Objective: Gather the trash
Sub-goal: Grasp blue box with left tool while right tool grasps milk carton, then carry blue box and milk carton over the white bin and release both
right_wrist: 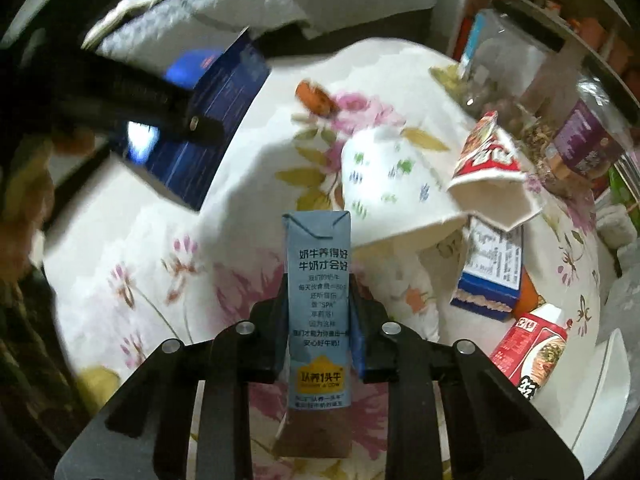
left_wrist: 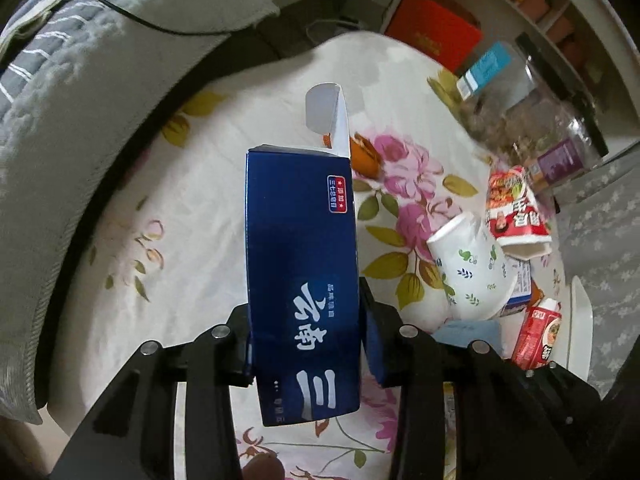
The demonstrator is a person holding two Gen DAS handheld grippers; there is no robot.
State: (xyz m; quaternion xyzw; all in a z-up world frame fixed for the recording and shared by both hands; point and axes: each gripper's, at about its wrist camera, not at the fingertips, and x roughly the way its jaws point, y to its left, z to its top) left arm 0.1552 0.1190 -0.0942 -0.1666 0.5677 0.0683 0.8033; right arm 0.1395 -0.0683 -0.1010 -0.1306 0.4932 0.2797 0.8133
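Note:
My left gripper point(left_wrist: 306, 320) is shut on a long dark blue carton point(left_wrist: 300, 264) with its white end flap open, held above the floral tablecloth point(left_wrist: 168, 240). That carton and the left gripper show at upper left in the right wrist view point(right_wrist: 208, 120). My right gripper point(right_wrist: 318, 300) is shut on a grey-blue milk carton point(right_wrist: 318, 300), held upright over the table. A crushed white paper cup point(left_wrist: 472, 268) point(right_wrist: 384, 188) and a red-and-white noodle cup point(left_wrist: 516, 212) point(right_wrist: 488, 168) lie to the right. An orange peel point(left_wrist: 364, 156) point(right_wrist: 314, 98) lies farther back.
A small blue box point(right_wrist: 490, 272) and a red box point(right_wrist: 528, 348) point(left_wrist: 538, 332) lie at the right edge of the table. Clear jars point(left_wrist: 532, 120) and a shelf stand at the back right. A grey quilt point(left_wrist: 80, 100) lies at the left.

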